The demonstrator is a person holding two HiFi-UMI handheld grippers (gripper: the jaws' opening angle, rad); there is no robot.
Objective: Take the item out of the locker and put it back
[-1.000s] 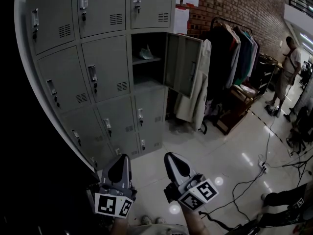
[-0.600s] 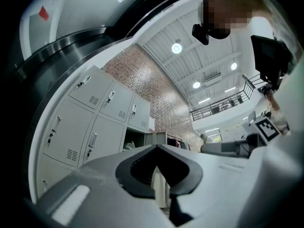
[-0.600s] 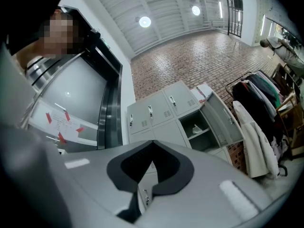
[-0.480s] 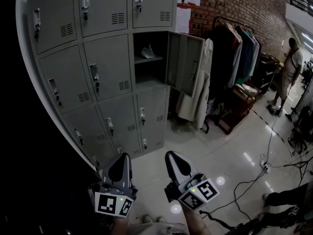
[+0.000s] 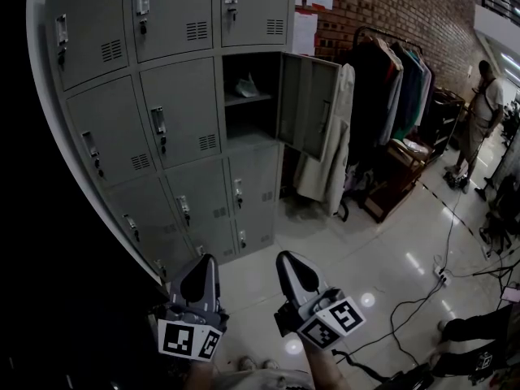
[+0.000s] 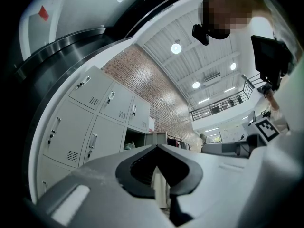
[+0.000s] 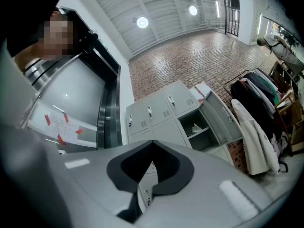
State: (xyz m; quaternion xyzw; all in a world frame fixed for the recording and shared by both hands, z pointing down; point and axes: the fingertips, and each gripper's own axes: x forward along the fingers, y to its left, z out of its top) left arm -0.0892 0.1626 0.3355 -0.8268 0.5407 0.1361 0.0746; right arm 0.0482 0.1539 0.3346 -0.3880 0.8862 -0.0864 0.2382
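A bank of grey lockers (image 5: 162,112) stands ahead, and one compartment (image 5: 248,104) has its door (image 5: 307,104) swung open to the right. On its shelf lies a small pale item (image 5: 246,86), also seen in the right gripper view as a pale item (image 7: 196,127) and just visible in the left gripper view as a pale item (image 6: 129,146). My left gripper (image 5: 203,260) and right gripper (image 5: 286,257) are held low, well short of the lockers. Both are shut with nothing between the jaws.
A white coat (image 5: 325,145) hangs just right of the open door, beside a rack of dark clothes (image 5: 390,80) along the brick wall (image 5: 382,6). A person (image 5: 479,112) stands at the far right. Cables (image 5: 414,299) trail across the glossy floor.
The head view has drifted slightly, so the lockers sit a touch further right. Both grippers stay low and shut in nearly the same place.
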